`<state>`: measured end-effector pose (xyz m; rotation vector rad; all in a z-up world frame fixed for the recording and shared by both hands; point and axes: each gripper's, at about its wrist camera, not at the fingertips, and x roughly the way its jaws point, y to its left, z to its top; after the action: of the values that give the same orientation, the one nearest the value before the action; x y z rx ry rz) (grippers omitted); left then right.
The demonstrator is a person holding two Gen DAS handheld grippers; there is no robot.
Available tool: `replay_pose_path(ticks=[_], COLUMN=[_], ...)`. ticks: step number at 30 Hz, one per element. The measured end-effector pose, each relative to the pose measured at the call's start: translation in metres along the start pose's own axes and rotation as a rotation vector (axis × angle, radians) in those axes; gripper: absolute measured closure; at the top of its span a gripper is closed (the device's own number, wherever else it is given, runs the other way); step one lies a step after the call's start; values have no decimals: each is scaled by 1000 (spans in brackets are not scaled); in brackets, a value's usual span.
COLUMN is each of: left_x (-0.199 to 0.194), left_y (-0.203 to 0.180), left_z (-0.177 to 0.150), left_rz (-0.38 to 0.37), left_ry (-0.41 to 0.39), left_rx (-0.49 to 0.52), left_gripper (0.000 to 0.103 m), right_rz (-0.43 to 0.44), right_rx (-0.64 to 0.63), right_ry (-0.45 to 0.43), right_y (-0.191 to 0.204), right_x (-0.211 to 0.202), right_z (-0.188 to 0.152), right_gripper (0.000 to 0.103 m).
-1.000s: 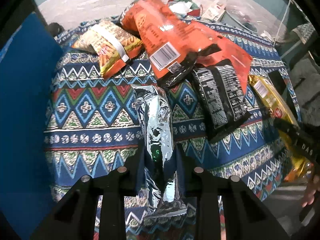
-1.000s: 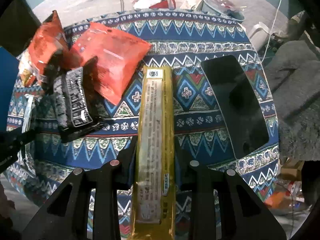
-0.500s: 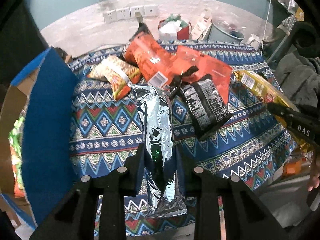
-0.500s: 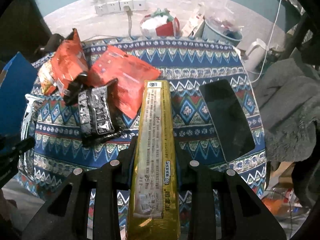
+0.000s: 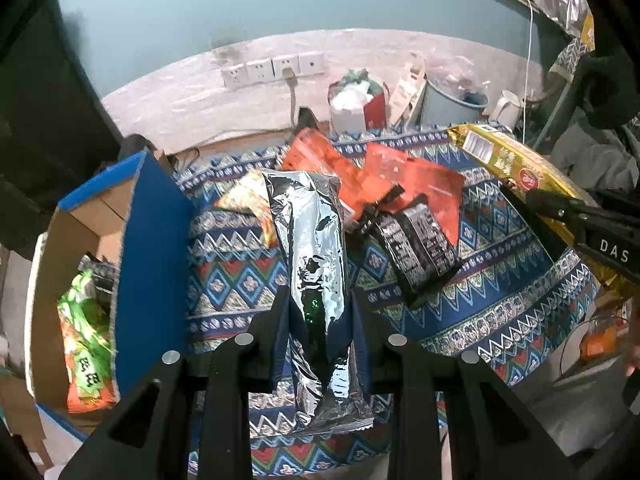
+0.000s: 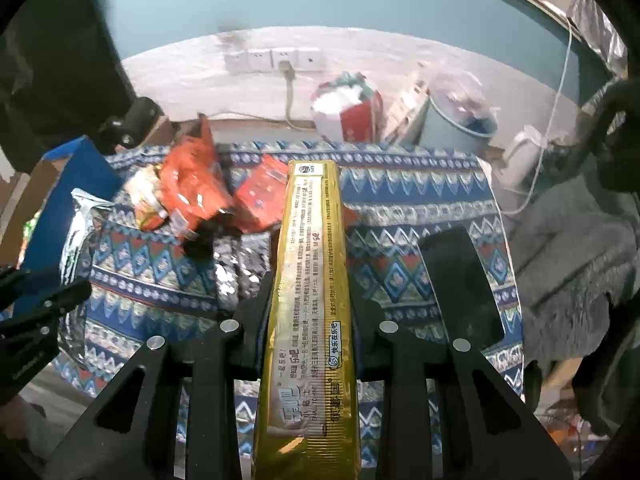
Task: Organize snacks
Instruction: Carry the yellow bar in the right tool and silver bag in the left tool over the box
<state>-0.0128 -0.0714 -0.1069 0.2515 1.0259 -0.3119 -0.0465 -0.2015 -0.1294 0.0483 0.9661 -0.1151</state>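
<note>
Snacks were aloft: silver pack [image 5: 316, 248] clenched lengthwise in the left gripper [image 5: 320, 312], nearer the box [image 5: 152, 240] at its left, gold pack [image 6: 312, 280] likewise in the right gripper [image 6: 310, 300].

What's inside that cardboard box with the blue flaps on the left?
The cardboard box holds a green and orange snack bag with a dark packet behind it. The blue flap hides the rest of the inside.

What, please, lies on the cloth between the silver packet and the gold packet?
A black snack packet lies there on the patterned cloth, orange packets behind it; the left wrist view shows it.
</note>
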Motion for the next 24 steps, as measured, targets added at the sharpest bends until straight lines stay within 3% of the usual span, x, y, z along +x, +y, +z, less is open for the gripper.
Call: replay_pose_path(ticks=[10,24], left_x=[-21,-31], left_y=[18,69], left_z=[8,7], left_rz=[46,85], left_ry=[-63,-89], left_rx=[5,-78], left_gripper=[74,74], right_rz=[72,166], right_rx=[-44,-133], right_ry=[-50,-81], right_y=[34,96], right_x=[-14,-20], right_z=[20,48], right_gripper=[75,74])
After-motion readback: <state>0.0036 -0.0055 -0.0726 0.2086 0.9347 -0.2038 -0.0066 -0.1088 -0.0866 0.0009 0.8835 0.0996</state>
